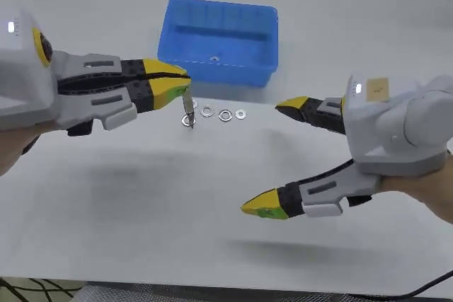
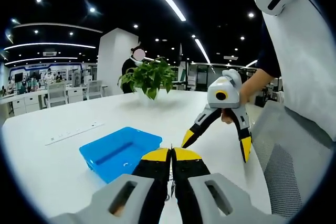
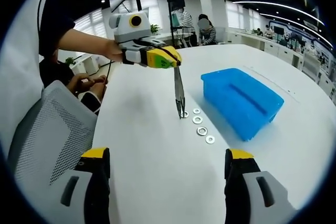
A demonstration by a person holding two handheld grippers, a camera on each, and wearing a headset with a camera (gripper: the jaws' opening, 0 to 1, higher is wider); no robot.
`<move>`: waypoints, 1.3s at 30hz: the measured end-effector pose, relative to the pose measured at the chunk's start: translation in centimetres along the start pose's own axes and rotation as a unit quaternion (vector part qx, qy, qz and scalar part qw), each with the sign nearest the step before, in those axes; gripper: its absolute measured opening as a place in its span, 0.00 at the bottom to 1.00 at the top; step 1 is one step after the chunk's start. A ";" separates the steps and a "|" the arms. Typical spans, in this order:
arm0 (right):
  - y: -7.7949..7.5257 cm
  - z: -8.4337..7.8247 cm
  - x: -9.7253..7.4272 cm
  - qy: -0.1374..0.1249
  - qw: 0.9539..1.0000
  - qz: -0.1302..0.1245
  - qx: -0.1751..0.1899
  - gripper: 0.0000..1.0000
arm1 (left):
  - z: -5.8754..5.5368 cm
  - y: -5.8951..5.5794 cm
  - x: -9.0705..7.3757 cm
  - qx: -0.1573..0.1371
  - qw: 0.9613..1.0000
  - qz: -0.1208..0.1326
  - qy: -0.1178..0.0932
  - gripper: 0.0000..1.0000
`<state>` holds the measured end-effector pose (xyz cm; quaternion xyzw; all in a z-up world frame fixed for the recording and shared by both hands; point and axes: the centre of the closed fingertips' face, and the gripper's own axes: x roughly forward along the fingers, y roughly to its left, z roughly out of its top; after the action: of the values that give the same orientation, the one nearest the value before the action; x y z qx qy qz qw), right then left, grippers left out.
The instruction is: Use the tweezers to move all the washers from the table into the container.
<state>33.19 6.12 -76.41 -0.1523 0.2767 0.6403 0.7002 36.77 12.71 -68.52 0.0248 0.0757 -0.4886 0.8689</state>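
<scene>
Washers (image 1: 225, 115) sit in a short row on the table (image 1: 141, 203), centre of the head view, just below the blue container (image 1: 212, 72). A lone washer (image 1: 214, 59) is inside the container. Tweezers (image 1: 188, 107) hang point-down with the tips at the leftmost washer in the row; can't tell if it's pinched. Left gripper (image 1: 180, 83) comes in from the left edge, jaws clenched on the tweezers' top end. Right gripper (image 1: 276, 157) is at mid-right, jaws spread wide, holding nothing, well apart from the washers.
</scene>
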 end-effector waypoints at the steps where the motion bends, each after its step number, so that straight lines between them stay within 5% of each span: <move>1: -0.1 0.2 0.2 -0.001 1.000 0.001 -0.001 0.89 | 0.0 0.0 0.0 -0.003 1.000 0.002 0.000 0.05; 10: -1.2 3.1 3.1 -0.020 0.999 0.031 -0.037 0.70 | -0.2 -0.3 -0.5 -0.007 1.000 0.003 0.007 0.05; 22: -1.1 5.0 7.8 -0.003 0.994 0.075 -0.080 0.46 | -0.7 -0.4 -1.4 -0.018 1.000 0.002 0.017 0.05; 29: -1.4 3.8 9.0 0.045 0.982 0.087 -0.159 0.31 | -0.8 -0.5 -1.4 -0.018 1.000 0.001 0.020 0.05; 34: -1.2 4.1 9.0 0.043 0.982 0.097 -0.159 0.18 | -0.9 -0.6 -1.4 -0.017 1.000 -0.001 0.024 0.06; 39: -1.5 5.0 8.9 0.032 0.982 0.096 -0.160 0.16 | -1.1 -0.6 -1.4 -0.020 0.999 -0.001 0.026 0.06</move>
<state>35.82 15.95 -77.80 -0.2560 0.2060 0.7352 0.5929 35.44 13.69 -69.33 0.0205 0.1080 -0.4871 0.8664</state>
